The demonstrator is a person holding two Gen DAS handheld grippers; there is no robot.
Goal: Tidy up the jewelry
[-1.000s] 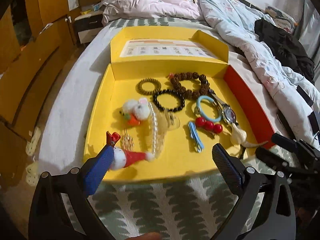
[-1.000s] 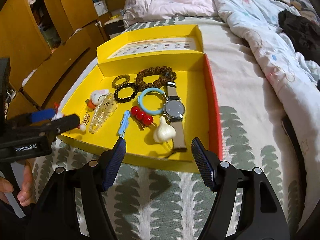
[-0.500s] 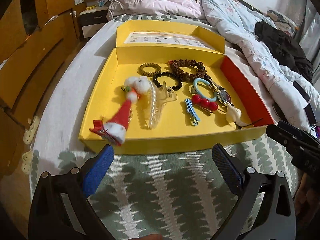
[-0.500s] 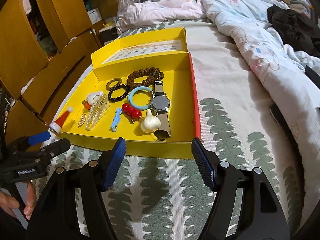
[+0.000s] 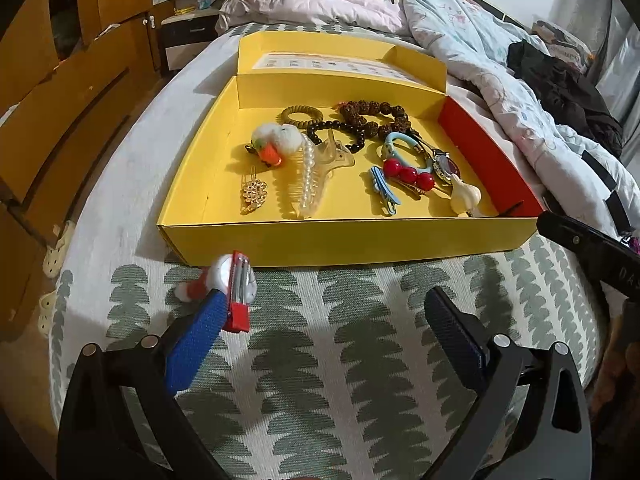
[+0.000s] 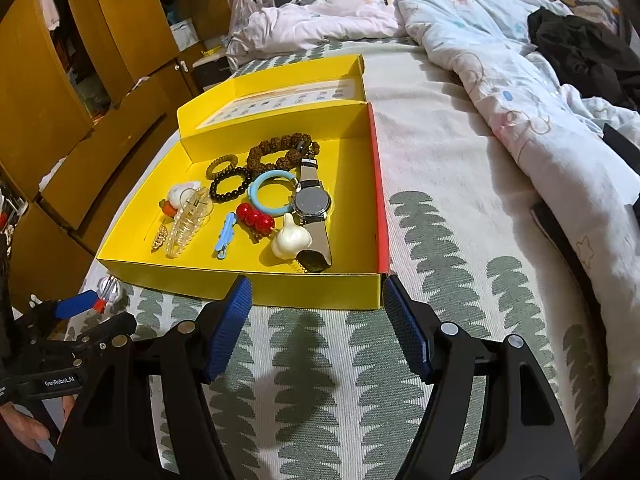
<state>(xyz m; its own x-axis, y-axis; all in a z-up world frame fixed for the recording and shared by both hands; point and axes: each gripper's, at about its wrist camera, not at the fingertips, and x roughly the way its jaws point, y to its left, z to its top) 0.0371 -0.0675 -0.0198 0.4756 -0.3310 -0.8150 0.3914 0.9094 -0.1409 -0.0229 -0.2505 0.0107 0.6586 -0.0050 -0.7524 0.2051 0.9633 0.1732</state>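
A shallow yellow box [image 5: 348, 236] lies on the bed and holds jewelry: bead bracelets [image 5: 372, 116], a pearl claw clip [image 5: 308, 172], a gold pin [image 5: 252, 194], a blue clip [image 5: 384, 190], red bead clip [image 5: 408, 174], a watch [image 6: 312, 200] and a white charm [image 6: 290, 238]. My left gripper [image 5: 332, 320] is open just in front of the box. A red and white Santa-hat clip [image 5: 230, 284] lies on the blanket outside the box, against the left fingertip [image 5: 200, 336]. My right gripper [image 6: 316, 320] is open and empty at the box's front right corner.
The box's lid [image 5: 340, 60] stands open at the back. A rumpled quilt [image 6: 500, 80] and dark clothes [image 6: 580, 52] lie to the right. Wooden cabinets [image 5: 60, 100] stand to the left, past the bed's edge.
Both grippers pulled back from the box. The Santa-hat clip came out of the box's front left corner and now lies on the blanket by my left fingertip.
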